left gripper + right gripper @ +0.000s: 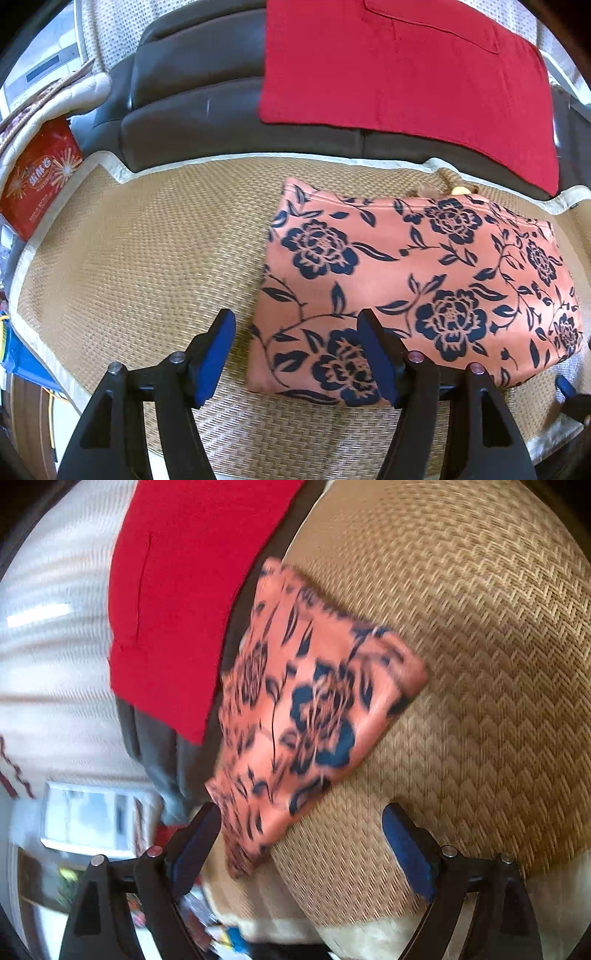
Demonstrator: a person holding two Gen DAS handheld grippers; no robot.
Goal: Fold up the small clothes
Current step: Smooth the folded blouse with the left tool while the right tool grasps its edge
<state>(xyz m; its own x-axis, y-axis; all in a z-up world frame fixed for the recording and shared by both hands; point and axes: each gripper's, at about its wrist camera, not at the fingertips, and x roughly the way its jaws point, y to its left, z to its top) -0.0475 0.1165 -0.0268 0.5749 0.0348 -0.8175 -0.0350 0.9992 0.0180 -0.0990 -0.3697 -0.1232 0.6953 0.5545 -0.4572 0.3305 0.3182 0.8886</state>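
A folded orange garment with dark blue flowers [413, 284] lies flat on a woven straw mat [147, 266]. My left gripper [295, 358] is open and empty, just above the garment's near left corner, one finger over the mat and one over the cloth. In the blurred right wrist view the same garment [310, 709] lies at the mat's edge [480, 701]. My right gripper [301, 845] is open and empty, with the garment's near end between its fingers. A tip of the right gripper shows at the left wrist view's right edge [570, 391].
A red cloth [399, 70] is draped over the dark sofa back [207, 110] behind the mat; it also shows in the right wrist view [166, 602]. A red box [37, 184] stands at the left. A small wooden bead [460, 191] lies behind the garment.
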